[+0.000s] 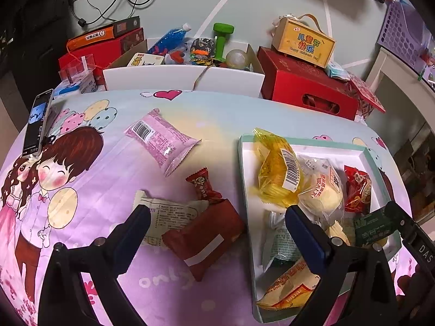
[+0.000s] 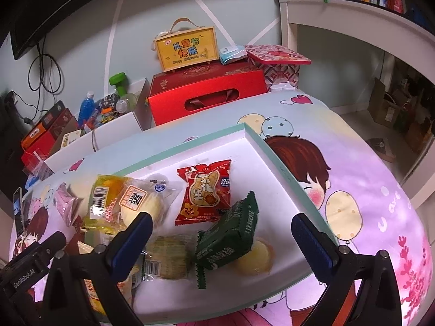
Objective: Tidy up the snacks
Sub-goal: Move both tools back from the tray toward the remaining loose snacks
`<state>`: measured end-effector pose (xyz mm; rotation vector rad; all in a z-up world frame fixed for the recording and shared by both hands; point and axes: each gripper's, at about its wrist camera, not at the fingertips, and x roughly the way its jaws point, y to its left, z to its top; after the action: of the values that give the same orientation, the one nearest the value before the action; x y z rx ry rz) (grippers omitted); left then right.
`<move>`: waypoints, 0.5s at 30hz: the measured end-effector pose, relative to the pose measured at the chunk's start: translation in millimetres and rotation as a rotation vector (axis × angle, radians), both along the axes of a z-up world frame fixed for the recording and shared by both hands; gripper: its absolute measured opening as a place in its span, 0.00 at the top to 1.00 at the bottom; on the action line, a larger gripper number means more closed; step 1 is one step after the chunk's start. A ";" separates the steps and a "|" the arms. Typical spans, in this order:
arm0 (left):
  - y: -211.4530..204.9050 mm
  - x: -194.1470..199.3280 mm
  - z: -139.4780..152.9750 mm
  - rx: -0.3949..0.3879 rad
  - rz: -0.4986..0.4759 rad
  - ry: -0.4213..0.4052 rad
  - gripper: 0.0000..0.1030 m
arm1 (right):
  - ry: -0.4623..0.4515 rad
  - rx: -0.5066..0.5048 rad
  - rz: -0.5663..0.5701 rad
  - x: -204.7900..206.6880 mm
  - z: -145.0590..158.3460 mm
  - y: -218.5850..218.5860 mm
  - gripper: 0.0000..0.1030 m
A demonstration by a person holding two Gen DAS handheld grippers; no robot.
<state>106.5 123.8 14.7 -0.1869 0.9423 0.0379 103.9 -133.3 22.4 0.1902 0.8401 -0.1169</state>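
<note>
While four snacks lie loose on the cartoon-printed surface (image 1: 81, 217), the white tray (image 1: 246, 190) with its teal rim already holds most of the rest, so the job looks well along. Both claws are released and empty: the left claw (image 1: 217, 225) hangs over the loose group just left of the tray, the right claw (image 2: 221, 231) over the tray's contents. A good next pick, I judge, is the dark red packet (image 1: 209, 237), the bulkiest and nearest; its crinkled foil should be pinched across the middle, not by a slippery sealed end. It overlaps a cream wrapper (image 1: 165, 214), so lifting straight up avoids dragging that along. Farther off lies the pink pouch (image 1: 161, 140). Smallest is a red candy-like piece (image 1: 204, 184), possibly touching the packet's corner.
</note>
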 end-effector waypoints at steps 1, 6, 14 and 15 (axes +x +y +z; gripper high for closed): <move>0.9 -0.1 0.2 -0.004 -0.002 0.000 0.04 | 0.002 -0.001 0.001 0.6 -0.6 1.0 0.00; 8.5 -1.2 3.2 -0.015 0.005 -0.005 0.04 | 0.002 -0.011 0.013 1.3 0.1 6.9 0.00; 37.0 -8.0 12.6 -0.042 0.041 -0.021 0.04 | -0.048 0.009 0.044 -2.7 15.7 27.4 0.00; 40.8 -8.9 13.7 -0.044 0.045 -0.023 0.04 | -0.052 0.010 0.050 -3.1 17.0 31.1 0.00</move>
<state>97.6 164.6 28.4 -0.2485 0.9162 0.0564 100.8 -102.2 39.4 0.1812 0.7930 -0.0604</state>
